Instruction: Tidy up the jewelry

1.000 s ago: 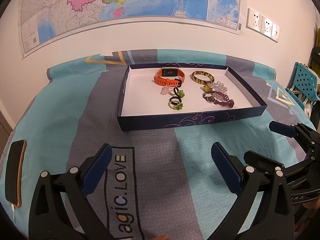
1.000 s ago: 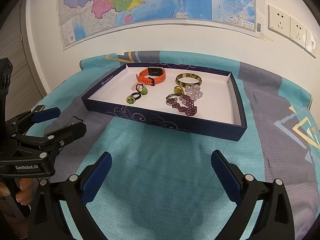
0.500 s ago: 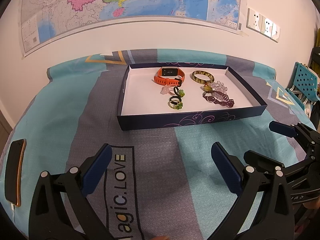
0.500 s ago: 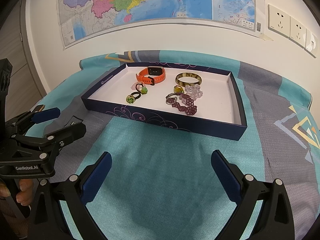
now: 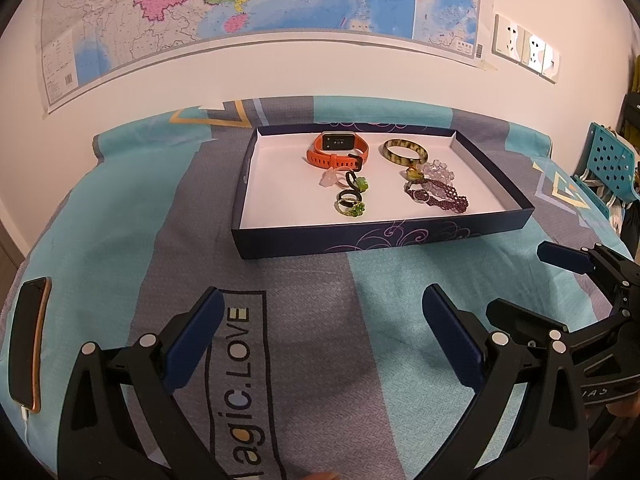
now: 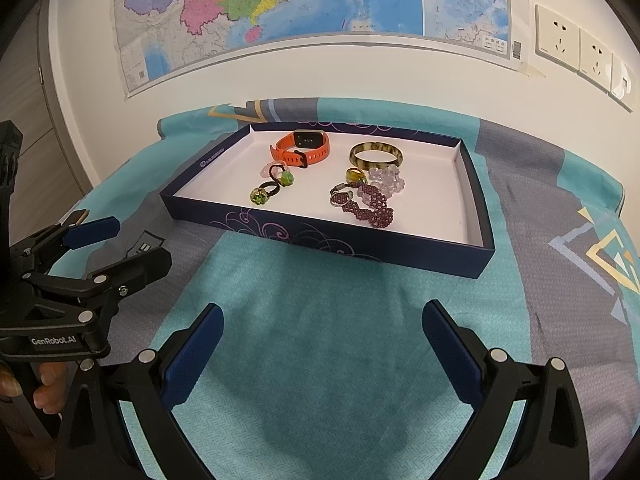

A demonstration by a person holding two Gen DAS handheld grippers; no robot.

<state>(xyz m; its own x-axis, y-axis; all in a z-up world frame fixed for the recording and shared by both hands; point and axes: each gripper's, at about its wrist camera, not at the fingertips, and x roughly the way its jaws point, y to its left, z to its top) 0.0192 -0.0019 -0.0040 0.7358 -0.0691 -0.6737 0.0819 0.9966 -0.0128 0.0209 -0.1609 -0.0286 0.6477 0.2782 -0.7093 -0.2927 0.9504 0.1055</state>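
Note:
A dark blue tray (image 5: 360, 236) (image 6: 320, 236) with a white floor sits on the bedspread ahead of both grippers. In it lie an orange watch (image 5: 338, 148) (image 6: 300, 148), a tortoiseshell bangle (image 5: 405, 151) (image 6: 376, 155), green-stone rings (image 5: 352, 202) (image 6: 276, 186), a purple bead bracelet (image 5: 444, 200) (image 6: 370, 204) and clear beads (image 5: 438, 170). My left gripper (image 5: 320, 328) is open and empty, well short of the tray. My right gripper (image 6: 320, 334) is open and empty too. Each gripper shows at the edge of the other's view.
A phone (image 5: 28, 340) with a cable lies on the bed at the far left. A wall with a map (image 5: 260, 8) and sockets (image 6: 576, 46) stands behind the tray. A blue chair (image 5: 608, 168) stands at the right.

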